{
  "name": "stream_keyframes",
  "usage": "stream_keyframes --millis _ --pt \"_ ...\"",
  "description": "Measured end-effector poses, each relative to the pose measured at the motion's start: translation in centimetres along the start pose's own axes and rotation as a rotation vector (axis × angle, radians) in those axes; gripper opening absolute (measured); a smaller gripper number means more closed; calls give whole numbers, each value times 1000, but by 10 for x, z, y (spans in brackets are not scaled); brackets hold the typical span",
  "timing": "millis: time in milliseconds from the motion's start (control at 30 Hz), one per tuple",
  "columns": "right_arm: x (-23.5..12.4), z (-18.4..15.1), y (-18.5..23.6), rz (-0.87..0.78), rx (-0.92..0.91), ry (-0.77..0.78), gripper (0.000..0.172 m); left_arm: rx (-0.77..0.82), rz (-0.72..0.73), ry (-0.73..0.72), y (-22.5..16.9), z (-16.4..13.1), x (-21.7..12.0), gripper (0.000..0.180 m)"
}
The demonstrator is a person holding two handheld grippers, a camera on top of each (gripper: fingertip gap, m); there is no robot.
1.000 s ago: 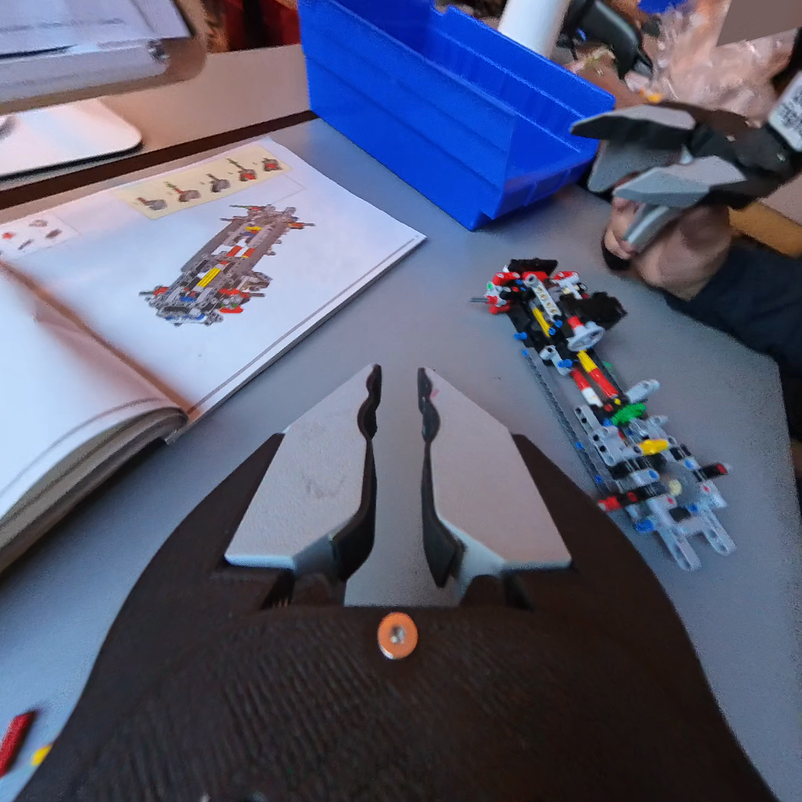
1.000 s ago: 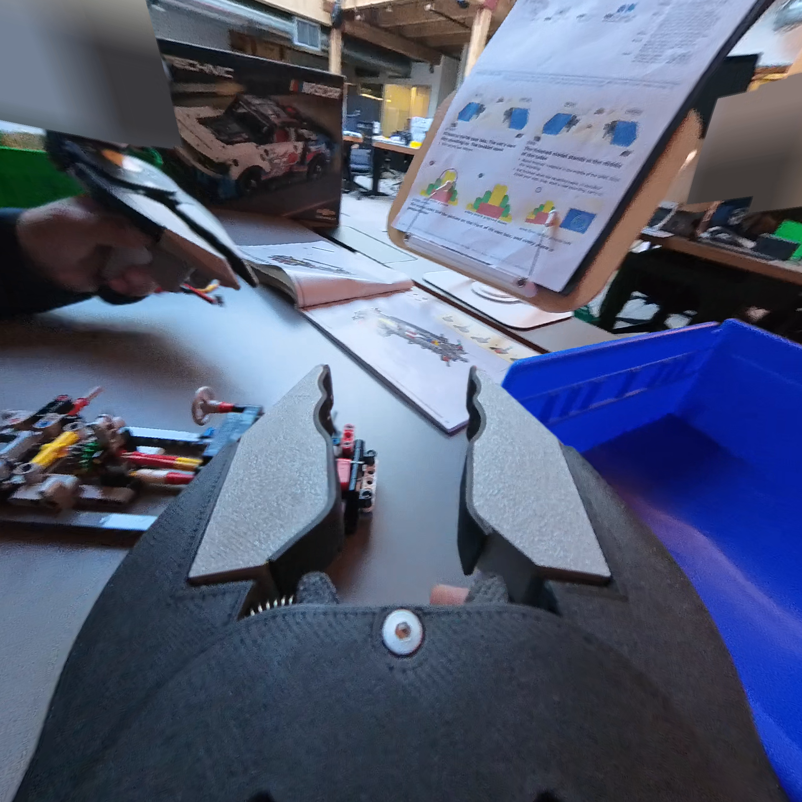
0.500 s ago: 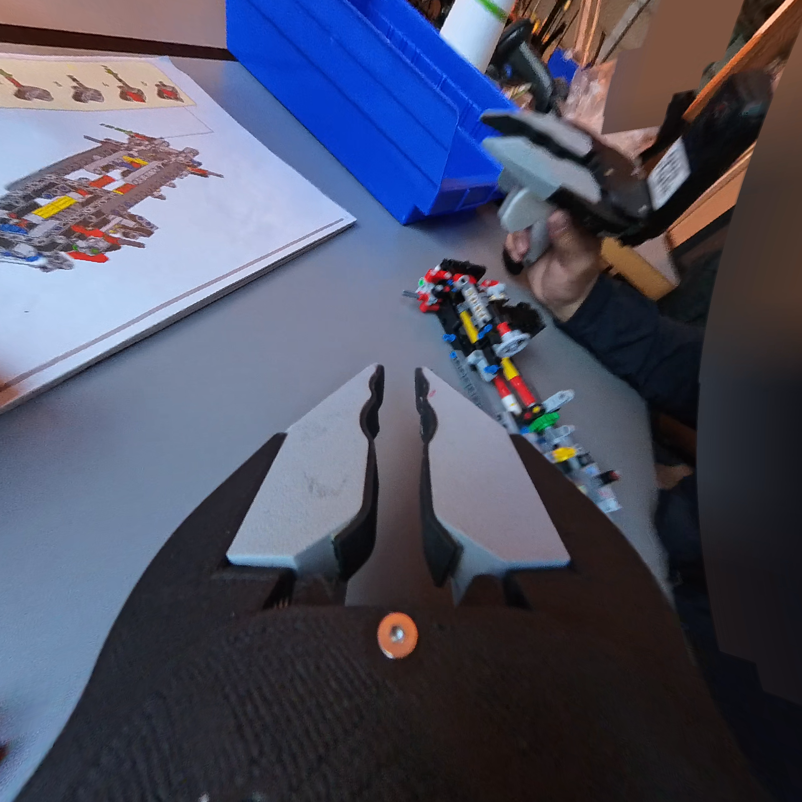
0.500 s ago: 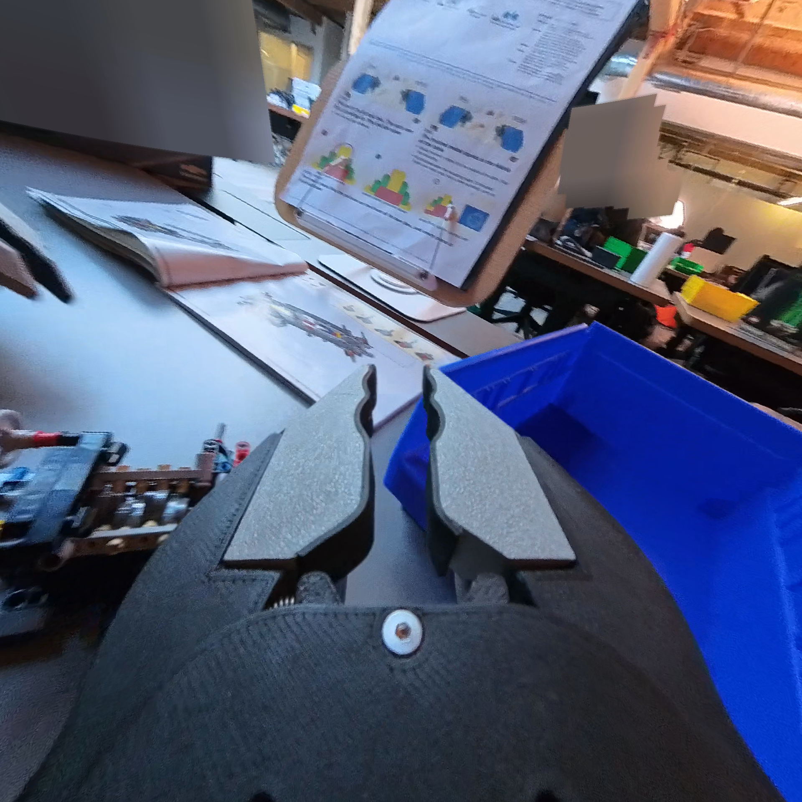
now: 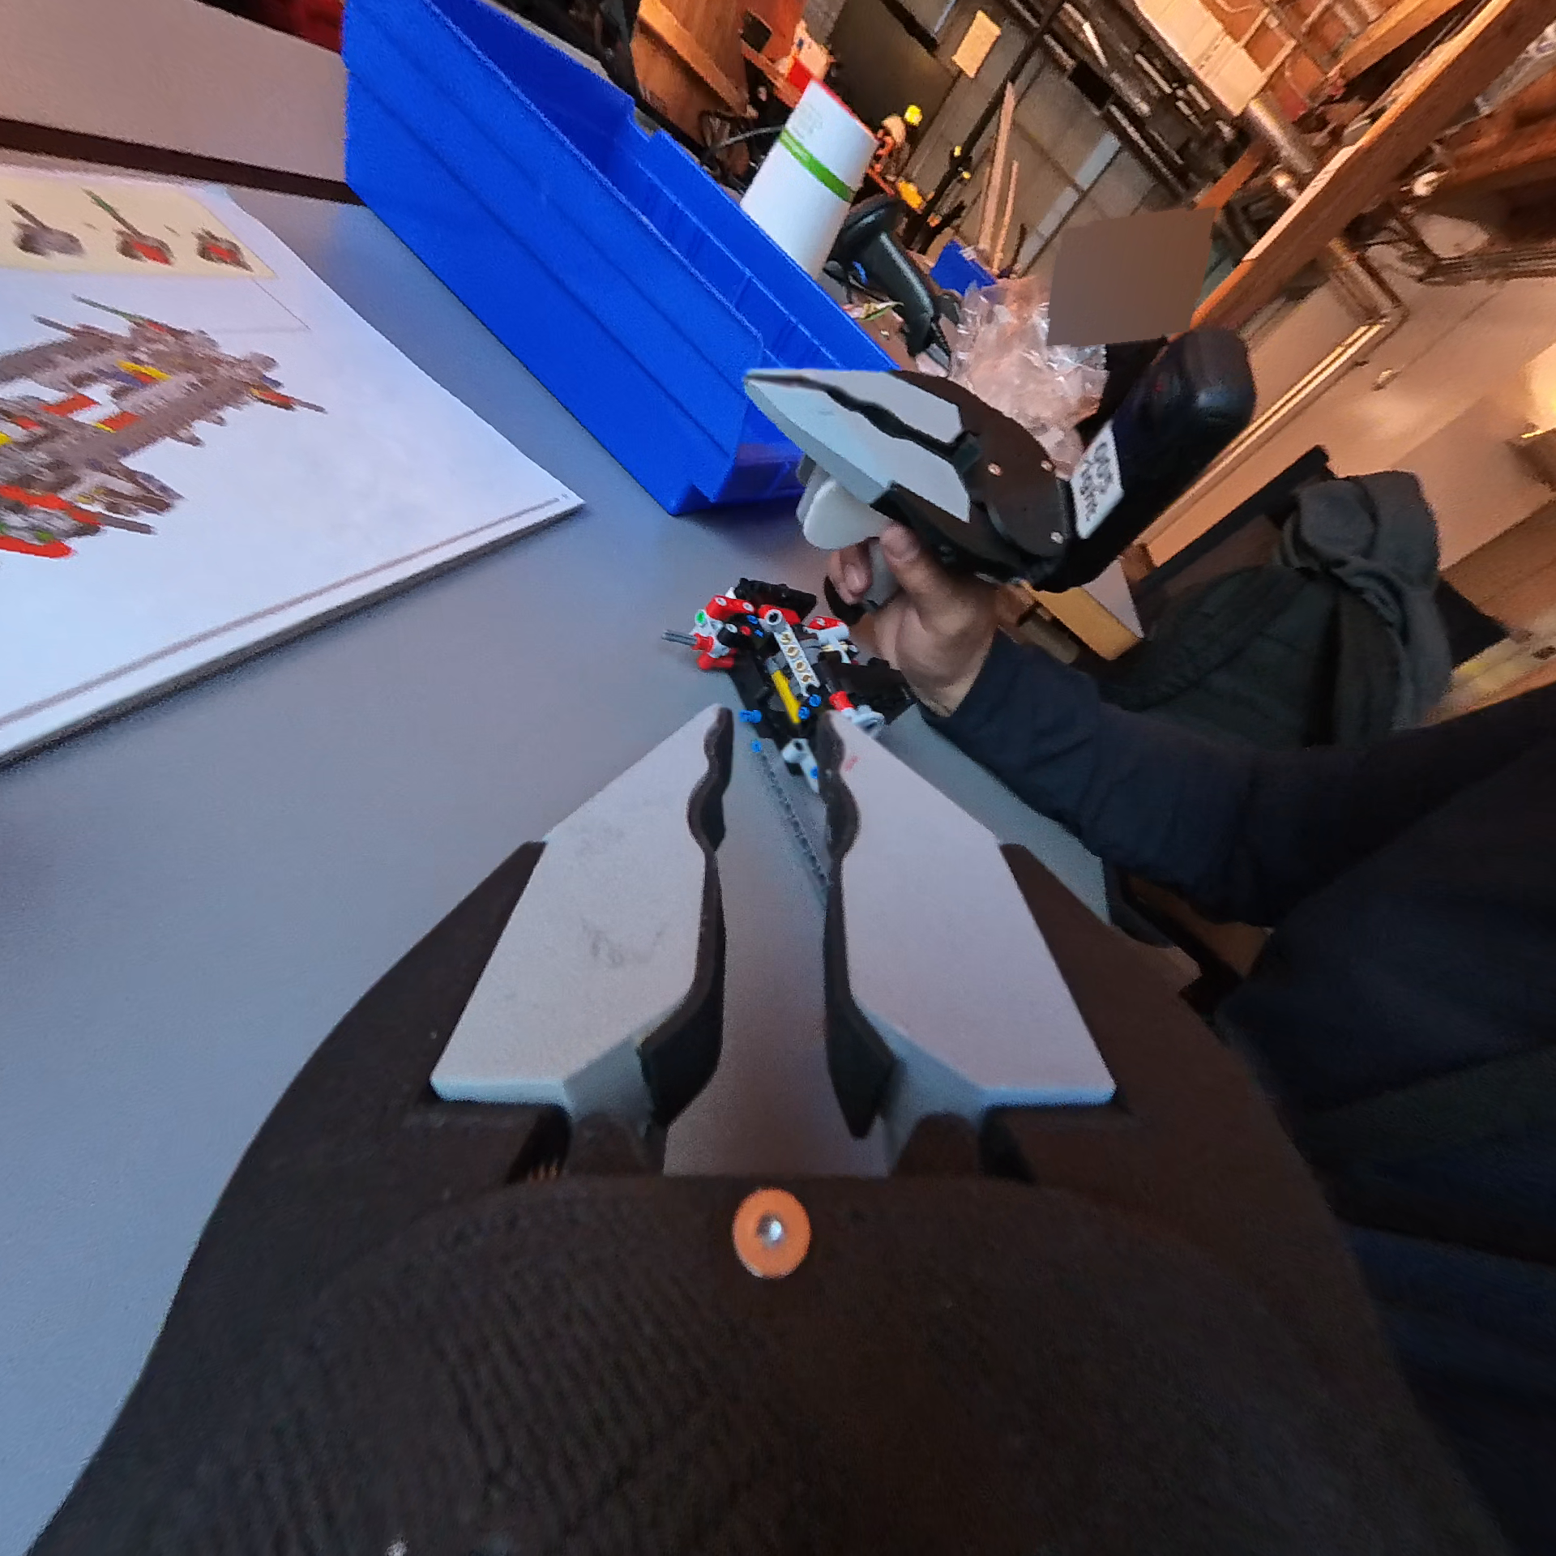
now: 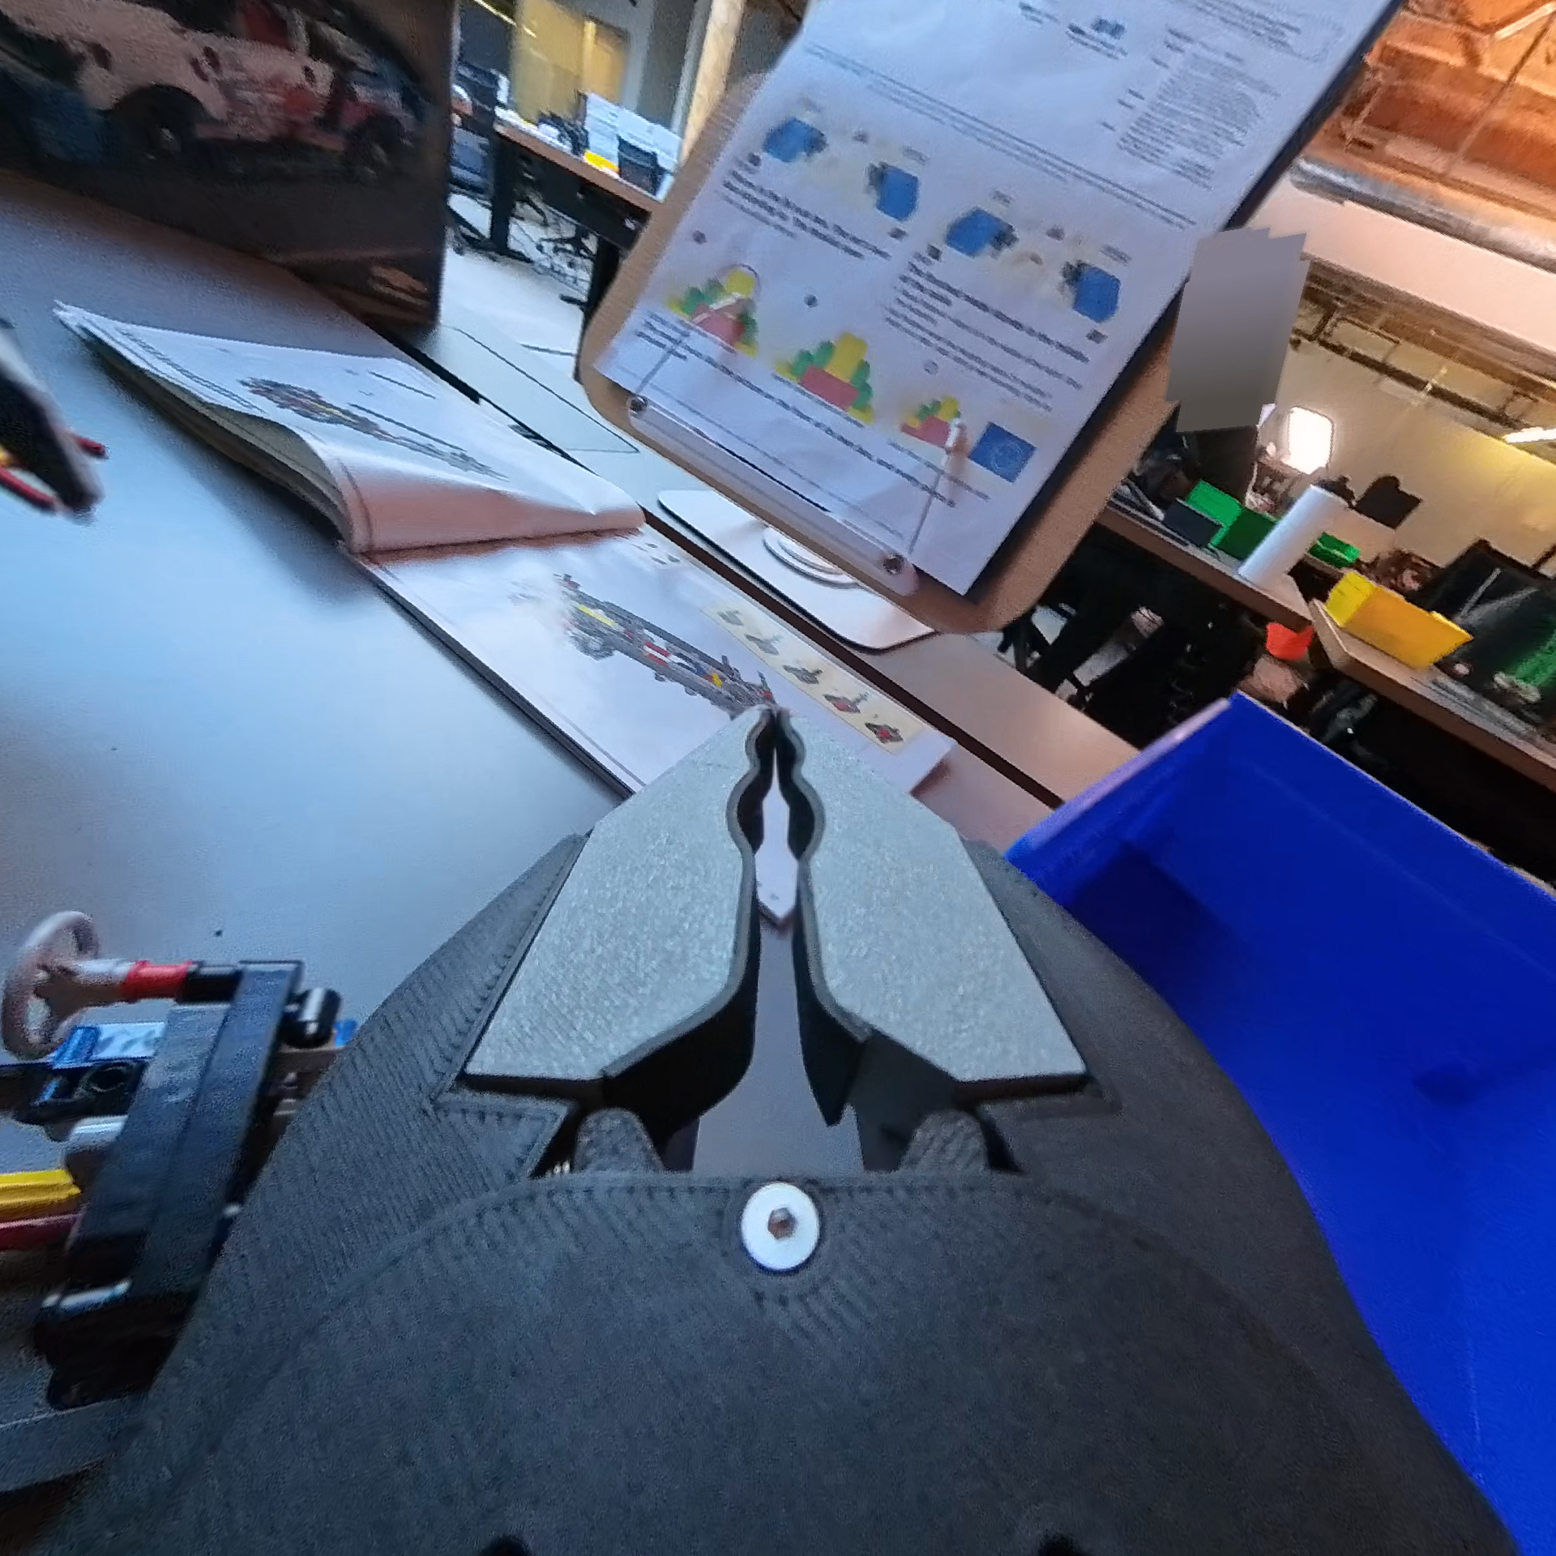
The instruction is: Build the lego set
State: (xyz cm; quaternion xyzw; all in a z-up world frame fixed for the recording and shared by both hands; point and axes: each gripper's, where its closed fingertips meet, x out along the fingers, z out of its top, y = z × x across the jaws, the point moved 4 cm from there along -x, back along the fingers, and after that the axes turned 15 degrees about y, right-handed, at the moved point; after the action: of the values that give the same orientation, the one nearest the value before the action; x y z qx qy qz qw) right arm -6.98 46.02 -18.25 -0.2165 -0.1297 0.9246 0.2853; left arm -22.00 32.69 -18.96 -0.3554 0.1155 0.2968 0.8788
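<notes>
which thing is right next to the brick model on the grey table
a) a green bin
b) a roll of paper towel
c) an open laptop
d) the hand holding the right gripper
d: in the left wrist view the hand gripping the right gripper is down at the table right beside the brick model; the blue bin stands farther back.

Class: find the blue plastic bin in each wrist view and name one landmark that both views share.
Left wrist view: the blue plastic bin runs across the upper middle, beyond the toy brick chassis.
Right wrist view: the bin fills the right edge.
Shared landmark: the open instruction booklet on the grey table.
</notes>
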Motion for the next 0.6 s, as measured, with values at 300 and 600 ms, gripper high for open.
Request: stream_keyframes --millis 300,600 --pt "-15 1 -23 62 202 -105 0 -1 70 28 12 -1 -2 18" --pt "-12 -1 -25 91 233 -95 0 -24 62 44 20 -8 -4 18"
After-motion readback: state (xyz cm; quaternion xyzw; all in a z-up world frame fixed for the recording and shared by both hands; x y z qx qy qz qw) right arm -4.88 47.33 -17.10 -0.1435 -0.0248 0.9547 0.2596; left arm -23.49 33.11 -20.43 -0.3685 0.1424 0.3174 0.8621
